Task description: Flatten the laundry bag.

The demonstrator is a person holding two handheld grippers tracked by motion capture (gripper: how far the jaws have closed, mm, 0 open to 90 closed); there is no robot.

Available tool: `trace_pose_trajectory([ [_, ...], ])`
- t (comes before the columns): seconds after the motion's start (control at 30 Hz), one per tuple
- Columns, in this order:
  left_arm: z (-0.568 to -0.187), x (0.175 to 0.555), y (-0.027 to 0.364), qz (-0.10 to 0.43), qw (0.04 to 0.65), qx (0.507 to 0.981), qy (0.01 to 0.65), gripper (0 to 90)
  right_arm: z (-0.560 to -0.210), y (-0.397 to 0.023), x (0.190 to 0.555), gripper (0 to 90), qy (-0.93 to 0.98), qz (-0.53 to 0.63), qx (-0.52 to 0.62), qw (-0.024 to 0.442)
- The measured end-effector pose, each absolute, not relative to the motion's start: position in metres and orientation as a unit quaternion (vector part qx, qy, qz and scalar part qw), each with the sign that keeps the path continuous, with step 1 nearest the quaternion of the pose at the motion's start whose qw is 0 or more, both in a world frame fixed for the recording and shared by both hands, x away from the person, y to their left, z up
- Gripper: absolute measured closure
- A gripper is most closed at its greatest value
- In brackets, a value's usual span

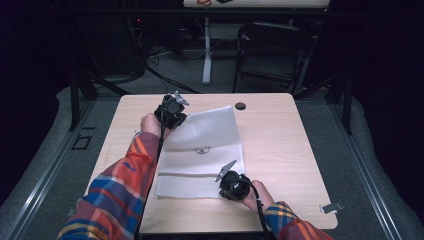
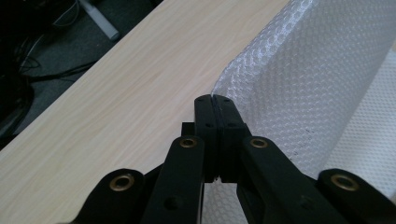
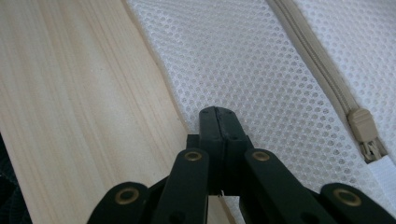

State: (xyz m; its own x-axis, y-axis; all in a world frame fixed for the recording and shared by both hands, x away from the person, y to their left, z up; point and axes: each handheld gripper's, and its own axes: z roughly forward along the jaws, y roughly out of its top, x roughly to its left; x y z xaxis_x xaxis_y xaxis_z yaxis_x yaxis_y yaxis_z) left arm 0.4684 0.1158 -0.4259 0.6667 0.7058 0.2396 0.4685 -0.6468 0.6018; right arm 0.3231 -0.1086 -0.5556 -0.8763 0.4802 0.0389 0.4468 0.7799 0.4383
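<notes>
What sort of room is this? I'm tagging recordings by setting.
Probably a lab or recording workspace, not a home: a bare wooden table on grey floor, cables trailing past a desk leg, and a folding chair against dark surroundings.

My high view: the table (image 1: 280, 130) is evenly lit from above, its surroundings dark. My gripper views are sharp on the mesh bag (image 3: 261, 70); near linkages are soft.

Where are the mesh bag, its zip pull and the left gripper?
mesh bag (image 1: 210, 135): high view, middle of the white fabric.
zip pull (image 3: 363, 127): right gripper view, on its beige tab.
left gripper (image 2: 215, 103): left gripper view, tips of the shut jaws.
</notes>
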Motion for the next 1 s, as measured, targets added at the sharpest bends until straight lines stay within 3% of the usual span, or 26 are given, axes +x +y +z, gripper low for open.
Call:
trace_pose_trajectory([
  [0.77, -0.436, 0.511, 0.097, 0.266, 0.234, 0.858, 0.372, 87.3, -0.557, -0.110, 0.324, 90.0, 0.936, 0.236, 0.258, 0.030],
  [0.93, -0.438, 0.516, 0.097, 0.270, 0.241, 0.848, 0.387, 73.2, -0.557, -0.111, 0.324, 90.0, 0.936, 0.237, 0.258, 0.029],
  [1.0, -0.438, 0.517, 0.097, 0.270, 0.243, 0.842, 0.398, 62.0, -0.557, -0.111, 0.324, 90.0, 0.936, 0.238, 0.258, 0.028],
])
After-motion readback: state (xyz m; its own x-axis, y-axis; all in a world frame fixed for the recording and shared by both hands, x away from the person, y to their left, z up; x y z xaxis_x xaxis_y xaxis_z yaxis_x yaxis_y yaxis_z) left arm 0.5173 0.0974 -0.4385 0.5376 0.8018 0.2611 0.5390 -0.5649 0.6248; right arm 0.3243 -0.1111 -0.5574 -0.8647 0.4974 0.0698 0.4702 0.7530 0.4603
